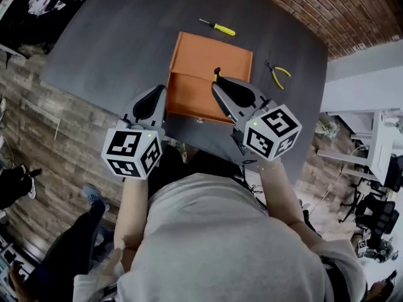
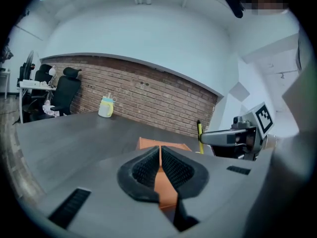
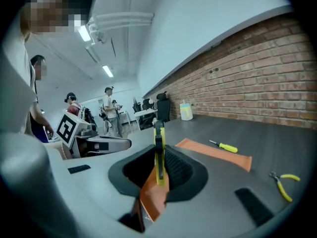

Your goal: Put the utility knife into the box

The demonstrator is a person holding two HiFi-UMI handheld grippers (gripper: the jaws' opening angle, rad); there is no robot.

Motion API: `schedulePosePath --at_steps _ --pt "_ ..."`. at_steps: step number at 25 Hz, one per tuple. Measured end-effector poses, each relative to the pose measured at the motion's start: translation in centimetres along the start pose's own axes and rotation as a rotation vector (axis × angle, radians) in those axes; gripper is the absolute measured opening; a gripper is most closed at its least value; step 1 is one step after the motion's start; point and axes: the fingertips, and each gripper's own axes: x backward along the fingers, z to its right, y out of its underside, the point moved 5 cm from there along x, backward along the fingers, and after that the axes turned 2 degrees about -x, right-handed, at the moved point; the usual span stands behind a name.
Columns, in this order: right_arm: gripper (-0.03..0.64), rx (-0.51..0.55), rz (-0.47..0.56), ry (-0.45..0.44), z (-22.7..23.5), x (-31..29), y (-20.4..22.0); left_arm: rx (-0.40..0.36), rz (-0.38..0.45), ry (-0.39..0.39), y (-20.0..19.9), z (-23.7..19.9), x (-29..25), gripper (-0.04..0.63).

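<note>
An open orange box (image 1: 208,58) lies on the dark table (image 1: 113,36), its lid folded away from me. My right gripper (image 1: 218,85) hovers over the box's near half, shut on the yellow-and-black utility knife (image 1: 217,74). In the right gripper view the knife (image 3: 158,138) stands upright, clamped between the pads of that gripper (image 3: 159,165), with the orange box (image 3: 213,151) beyond. My left gripper (image 1: 158,92) hangs at the box's left front corner. Its jaws (image 2: 160,155) are shut with nothing in them, and the orange box (image 2: 163,182) shows through the slit.
A yellow-handled screwdriver (image 1: 218,27) lies beyond the box, and yellow-handled pliers (image 1: 278,74) lie to its right. A pale cup (image 2: 105,106) stands far back by the brick wall. Several people stand in the background of the right gripper view.
</note>
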Motion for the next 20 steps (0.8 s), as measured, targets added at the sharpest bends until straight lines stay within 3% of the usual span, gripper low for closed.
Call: schedulePosePath --at_steps 8,13,20 --pt "0.067 0.141 -0.236 0.03 0.5 -3.1 3.3 0.08 -0.036 -0.022 2.2 -2.7 1.1 0.028" --pt "0.069 0.15 -0.347 0.025 1.8 -3.9 5.0 0.125 -0.089 -0.016 4.5 -2.0 1.2 0.028" --pt "0.069 0.192 -0.456 0.024 3.2 -5.1 8.1 0.136 -0.102 -0.021 5.5 -1.4 1.4 0.028"
